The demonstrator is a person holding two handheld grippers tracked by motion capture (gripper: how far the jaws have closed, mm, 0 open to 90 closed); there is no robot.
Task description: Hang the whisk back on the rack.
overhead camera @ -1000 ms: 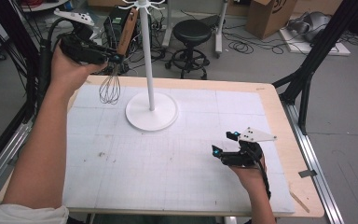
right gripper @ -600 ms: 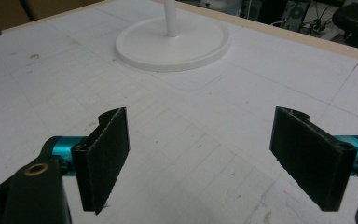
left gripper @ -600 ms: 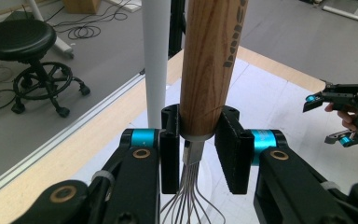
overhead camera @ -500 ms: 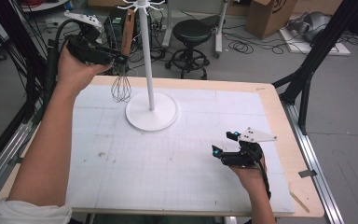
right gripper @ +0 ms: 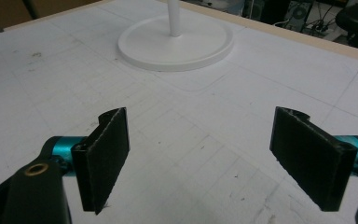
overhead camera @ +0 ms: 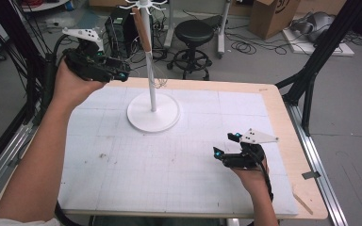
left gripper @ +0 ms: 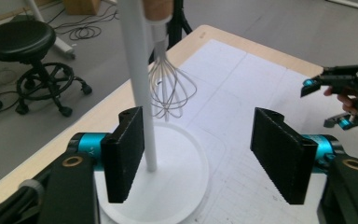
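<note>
The whisk [overhead camera: 156, 75] now hangs from the stand [overhead camera: 152, 113], free of the left gripper [overhead camera: 122, 75], whose jaws have just been opening and stand empty.

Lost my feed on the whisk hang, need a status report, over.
Left gripper jaws just opened, nothing between them; right gripper open, low over the table. Whisk hanging from the white stand, free of both. Nothing in the way.

A wooden table [overhead camera: 283, 101] carries a white gridded mat [overhead camera: 169, 160] that covers most of its top. On the mat, toward 12 o'clock from its middle, stands the round white base [overhead camera: 153, 113] of a stand.
</note>
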